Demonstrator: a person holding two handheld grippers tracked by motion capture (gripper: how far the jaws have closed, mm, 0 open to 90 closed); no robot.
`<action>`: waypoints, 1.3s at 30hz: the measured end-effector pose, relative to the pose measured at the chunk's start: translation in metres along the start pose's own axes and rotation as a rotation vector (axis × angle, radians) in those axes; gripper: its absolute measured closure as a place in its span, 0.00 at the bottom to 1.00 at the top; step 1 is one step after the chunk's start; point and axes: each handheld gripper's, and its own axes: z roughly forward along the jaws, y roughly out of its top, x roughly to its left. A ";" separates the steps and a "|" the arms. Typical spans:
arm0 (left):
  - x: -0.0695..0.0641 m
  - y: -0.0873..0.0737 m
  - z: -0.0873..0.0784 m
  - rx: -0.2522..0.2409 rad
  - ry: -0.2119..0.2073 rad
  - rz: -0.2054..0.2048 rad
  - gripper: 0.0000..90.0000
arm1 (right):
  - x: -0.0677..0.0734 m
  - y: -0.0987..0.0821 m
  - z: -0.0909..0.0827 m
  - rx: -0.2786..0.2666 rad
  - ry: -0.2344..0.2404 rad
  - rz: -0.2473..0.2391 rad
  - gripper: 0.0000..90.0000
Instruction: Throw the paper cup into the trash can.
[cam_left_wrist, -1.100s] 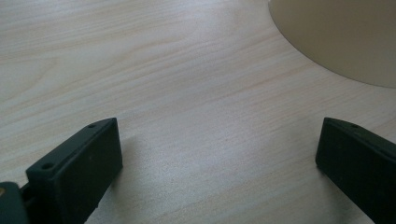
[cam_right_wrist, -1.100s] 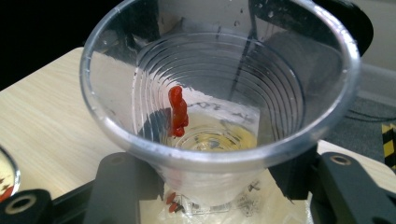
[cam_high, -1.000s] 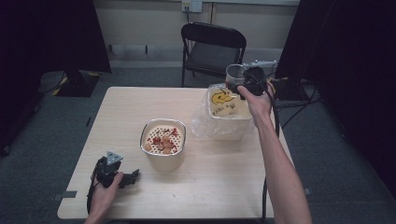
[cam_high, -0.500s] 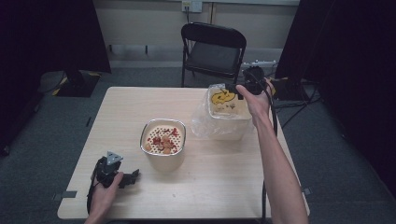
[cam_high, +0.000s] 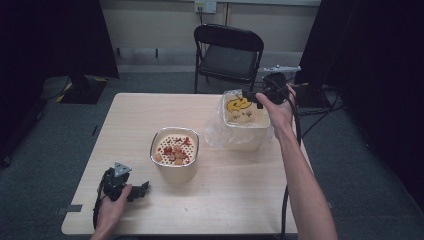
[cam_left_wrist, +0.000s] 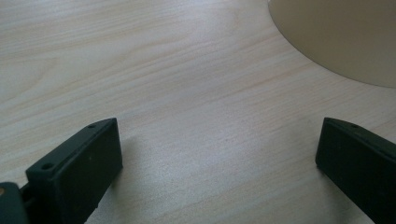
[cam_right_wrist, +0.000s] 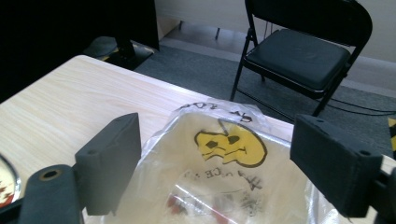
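Observation:
A clear plastic bag (cam_high: 242, 117) printed with a yellow face lines a pale tub at the table's far right. Small red and dark bits lie at the bottom of the bag (cam_right_wrist: 224, 154). My right gripper (cam_high: 248, 95) hovers over the bag's far rim; its jaws have just been opening and now stand open with nothing between them (cam_right_wrist: 217, 135). A metal bowl (cam_high: 175, 150) with a perforated insert holds red and tan food pieces mid-table. My left gripper (cam_high: 142, 189) rests on the table near the front left, open and empty (cam_left_wrist: 219, 158), pointing at the bowl's wall (cam_left_wrist: 345, 37).
A black folding chair (cam_high: 230, 55) stands beyond the table's far edge, close behind the tub. The light wooden table (cam_high: 130, 120) has bare room on its left half and along the front. Cables trail on the floor at the right.
The right gripper held up a pale translucent piece at the bag's far rim; it has let go, its jaws have opened, and the piece is down. The left hand stayed still.

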 end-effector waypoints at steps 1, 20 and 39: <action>0.001 0.000 0.000 0.002 -0.003 0.005 0.00 | 0.001 -0.002 -0.002 0.002 0.000 -0.002 0.17; 0.001 0.000 -0.001 0.005 -0.007 0.011 0.00 | 0.016 -0.059 -0.053 -0.013 0.041 -0.057 0.18; 0.002 0.000 0.000 0.004 -0.012 0.014 0.00 | 0.045 -0.160 -0.089 0.038 0.085 -0.048 0.15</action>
